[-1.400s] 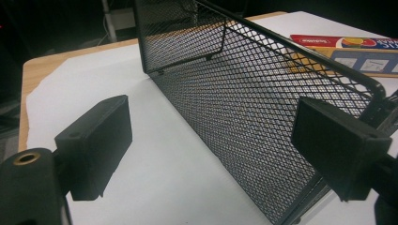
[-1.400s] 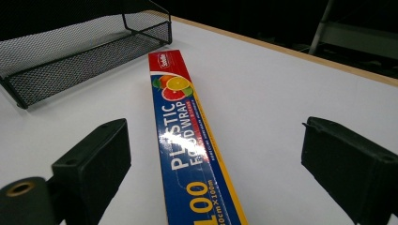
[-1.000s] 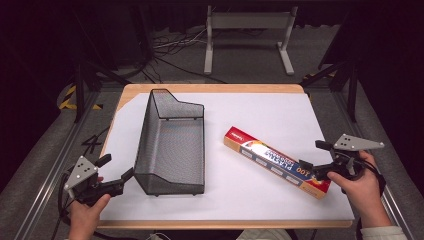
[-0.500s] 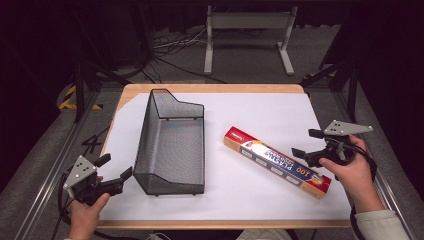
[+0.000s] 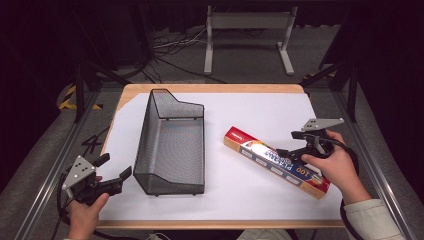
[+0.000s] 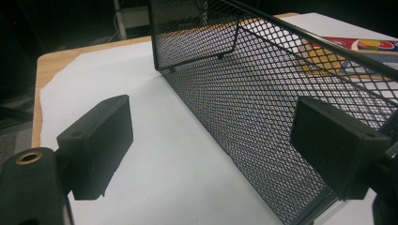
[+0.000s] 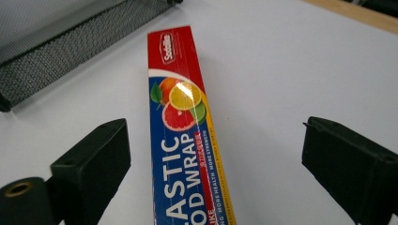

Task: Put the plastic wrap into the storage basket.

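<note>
My right tongs (image 5: 292, 148), wide but just closing, straddle the plastic wrap box (image 5: 276, 161) lying right of the wire basket (image 5: 172, 142); light, stiff, slick cardboard, so I'd pinch its narrow sides mid-length, left tongs (image 5: 112, 170) idle and wide.

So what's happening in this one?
A person works at a table covered in white paper, a gripper in each hand. The right gripper is over the plastic wrap box, which lies flat on the paper; its jaws have just been closing, with the box between them, but the pads do not touch it yet. The left gripper rests by the near end of the black mesh basket, open, holding nothing. The basket looks empty.
</note>
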A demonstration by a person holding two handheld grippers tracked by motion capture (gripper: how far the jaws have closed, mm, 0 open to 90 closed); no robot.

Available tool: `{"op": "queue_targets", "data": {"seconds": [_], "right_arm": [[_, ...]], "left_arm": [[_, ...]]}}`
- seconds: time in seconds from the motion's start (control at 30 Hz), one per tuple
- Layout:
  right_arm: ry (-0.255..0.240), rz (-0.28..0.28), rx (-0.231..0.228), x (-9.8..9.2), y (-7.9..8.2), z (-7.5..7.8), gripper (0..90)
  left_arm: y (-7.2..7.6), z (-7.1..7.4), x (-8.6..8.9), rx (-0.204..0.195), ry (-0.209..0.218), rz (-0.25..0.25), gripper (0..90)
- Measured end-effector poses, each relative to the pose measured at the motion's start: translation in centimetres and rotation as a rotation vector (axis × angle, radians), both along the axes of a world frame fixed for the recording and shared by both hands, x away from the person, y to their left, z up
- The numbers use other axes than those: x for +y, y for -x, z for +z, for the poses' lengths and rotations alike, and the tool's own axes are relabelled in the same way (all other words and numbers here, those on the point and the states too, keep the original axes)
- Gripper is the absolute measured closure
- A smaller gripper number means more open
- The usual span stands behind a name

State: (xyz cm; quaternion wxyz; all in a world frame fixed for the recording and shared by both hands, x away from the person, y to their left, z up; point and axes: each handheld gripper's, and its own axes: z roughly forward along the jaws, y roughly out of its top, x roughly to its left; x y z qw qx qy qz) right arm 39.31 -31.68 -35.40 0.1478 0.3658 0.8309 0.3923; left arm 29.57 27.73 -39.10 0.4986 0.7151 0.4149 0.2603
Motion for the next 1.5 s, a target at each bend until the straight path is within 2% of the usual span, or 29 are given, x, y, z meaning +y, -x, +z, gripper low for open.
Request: {"op": "queue_targets", "data": {"seconds": [0.2, 0.27, 0.3, 0.37, 0.4, 0.53, 0.67, 0.77, 0.87, 0.9, 0.93, 1.0, 1.07, 1.1, 1.2, 1.3, 1.4, 1.5], "right_arm": [[0.041, 0.031, 0.019, 0.9, -0.4, -0.7, 10.9], [0.071, 0.061, 0.013, 1.2, -0.6, -1.1, 14.4], [0.083, 0.071, 0.027, 1.3, -0.7, -1.3, 15.9], [0.102, 0.061, 0.093, 1.6, -0.9, -1.8, 15.8], [0.102, 0.061, 0.093, 1.6, -0.9, -1.8, 15.8], [0.153, 0.094, 0.121, 2.2, -1.2, -3.0, 14.4], [0.153, 0.092, 0.139, 2.5, -1.5, -3.5, 10.4], [0.162, 0.096, 0.186, 2.9, -1.8, -4.3, 9.6], [0.213, 0.096, 0.214, 3.2, -1.9, -4.7, 11.2], [0.213, 0.096, 0.214, 3.2, -1.9, -4.7, 11.2], [0.243, 0.118, 0.23, 3.6, -1.8, -5.0, 12.2], [0.252, 0.128, 0.233, 3.8, -1.8, -5.2, 12.5], [0.298, 0.126, 0.248, 4.3, -1.9, -5.6, 13.1], [0.298, 0.126, 0.248, 4.3, -1.9, -5.6, 13.1], [0.324, 0.105, 0.254, 4.5, -2.3, -5.7, 15.3], [0.342, 0.093, 0.269, 4.6, -2.4, -5.8, 22.0], [0.391, 0.088, 0.299, 4.7, -2.5, -6.1, 29.6], [0.424, 0.096, 0.3, 4.8, -2.6, -6.0, 34.9]], "left_arm": [[0.0, 0.0, 0.1, 0.001, 0.003, 0.002, 14.4], [0.0, 0.0, 0.1, 0.001, 0.004, 0.002, 14.4], [0.0, 0.0, 0.1, 0.001, 0.004, 0.003, 14.3], [0.0, 0.0, 0.1, 0.0, 0.003, 0.005, 14.4], [0.0, 0.0, 0.1, 0.0, 0.002, 0.006, 14.4], [0.0, 0.0, 0.4, -0.001, 0.012, 0.012, 14.4], [-0.1, -0.1, 0.4, -0.001, 0.007, 0.013, 14.4], [-0.1, -0.1, 0.4, -0.002, 0.008, 0.014, 14.4], [-0.1, -0.2, 0.4, -0.001, 0.007, 0.014, 14.4], [-0.1, -0.2, 0.4, -0.001, 0.007, 0.014, 14.4], [-0.1, -0.2, 0.4, 0.001, 0.005, 0.013, 14.4], [-0.1, -0.3, 0.5, 0.003, 0.006, 0.014, 14.4], [-0.1, -0.3, 0.5, 0.003, 0.009, 0.014, 14.5], [0.0, -0.3, 0.5, 0.004, 0.009, 0.013, 14.5], [0.0, -0.3, 0.5, 0.004, 0.009, 0.015, 14.5], [0.1, -0.3, 0.6, 0.005, 0.01, 0.017, 14.6], [0.0, -0.4, 0.4, 0.003, 0.01, 0.011, 15.7], [0.0, -0.4, 0.4, 0.002, 0.005, 0.01, 15.7]]}}
